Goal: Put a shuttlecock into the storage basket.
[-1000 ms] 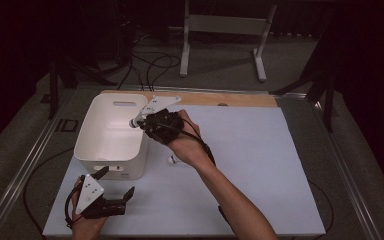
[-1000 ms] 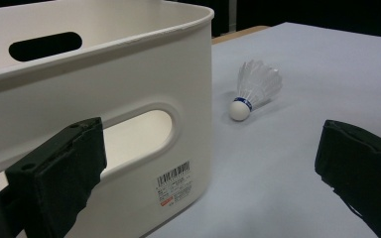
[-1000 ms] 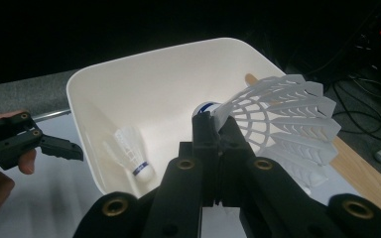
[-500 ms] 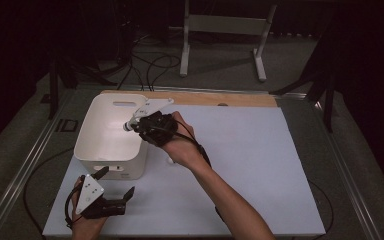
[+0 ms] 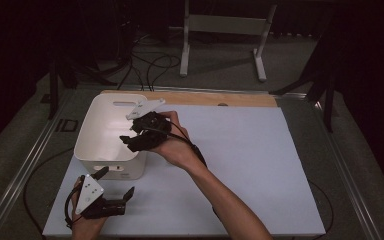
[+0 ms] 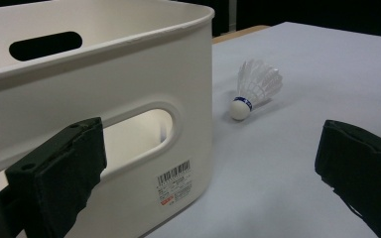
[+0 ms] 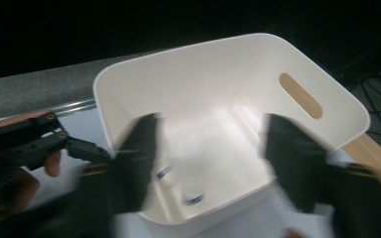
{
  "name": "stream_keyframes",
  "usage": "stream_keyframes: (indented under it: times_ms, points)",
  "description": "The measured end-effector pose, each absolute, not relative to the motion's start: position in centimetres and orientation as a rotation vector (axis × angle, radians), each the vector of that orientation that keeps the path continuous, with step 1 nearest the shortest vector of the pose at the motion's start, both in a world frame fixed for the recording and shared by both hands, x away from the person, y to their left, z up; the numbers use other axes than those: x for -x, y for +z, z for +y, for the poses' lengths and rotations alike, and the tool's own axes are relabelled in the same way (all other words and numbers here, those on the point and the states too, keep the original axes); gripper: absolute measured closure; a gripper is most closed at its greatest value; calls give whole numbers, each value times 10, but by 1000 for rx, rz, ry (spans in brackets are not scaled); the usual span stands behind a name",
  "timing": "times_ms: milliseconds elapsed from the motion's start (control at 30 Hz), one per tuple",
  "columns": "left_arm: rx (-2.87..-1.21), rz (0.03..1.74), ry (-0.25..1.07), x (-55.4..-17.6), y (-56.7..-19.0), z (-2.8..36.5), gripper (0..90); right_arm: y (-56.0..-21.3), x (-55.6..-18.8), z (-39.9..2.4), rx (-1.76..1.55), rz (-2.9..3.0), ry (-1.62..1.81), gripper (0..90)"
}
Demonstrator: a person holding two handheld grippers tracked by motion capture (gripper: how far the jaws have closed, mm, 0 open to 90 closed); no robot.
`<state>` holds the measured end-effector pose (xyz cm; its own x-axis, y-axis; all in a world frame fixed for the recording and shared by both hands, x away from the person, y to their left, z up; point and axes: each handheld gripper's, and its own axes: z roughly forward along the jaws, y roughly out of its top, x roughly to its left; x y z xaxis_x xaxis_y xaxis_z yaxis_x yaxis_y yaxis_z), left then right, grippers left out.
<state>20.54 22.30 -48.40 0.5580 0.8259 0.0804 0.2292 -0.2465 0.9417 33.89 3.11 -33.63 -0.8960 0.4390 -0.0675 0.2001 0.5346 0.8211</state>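
Since the earlier frames the right tongs (image 5: 130, 141) have just been opening over the white bin (image 5: 92, 150); their jaws now stand apart above its inside with nothing between them. Blurred pale shapes with blue bands (image 7: 178, 186) lie on the bin's floor, probably shuttlecocks, though the smear makes that hard to confirm. The left tongs (image 5: 114, 190) have stayed low on the tabletop (image 5: 260, 165) just in front of the bin, jaws wide and empty.

In the left gripper view a shuttlecock (image 6: 255, 89) lies on its side on the tabletop, just beside the bin's corner, cork end toward the camera. The bin's near wall, with its handle slot and barcode label (image 6: 174, 181), stands between the left tongs and the bin's inside.

From above, the right hand (image 5: 177, 145) and its tongs cover the bin's right rim and that shuttlecock. In the right gripper view both jaws are smeared.
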Motion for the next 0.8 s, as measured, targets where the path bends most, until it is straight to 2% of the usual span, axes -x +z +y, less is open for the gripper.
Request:
stream_keyframes:
  times_ms: [100,133,333,800]
  points:
    - [-1771,874,732,-205,-484,223,3,-337,-341,27,-558,2509,1296,274]
    - [-1772,873,732,-206,-484,223,3,-337,-342,25,-578,2505,1294,237]
    - [-1772,874,733,-206,-484,222,3,-340,-344,18,-622,2490,1294,145]
    - [-1770,875,733,-205,-484,223,3,-340,-346,4,-646,2451,1351,94]
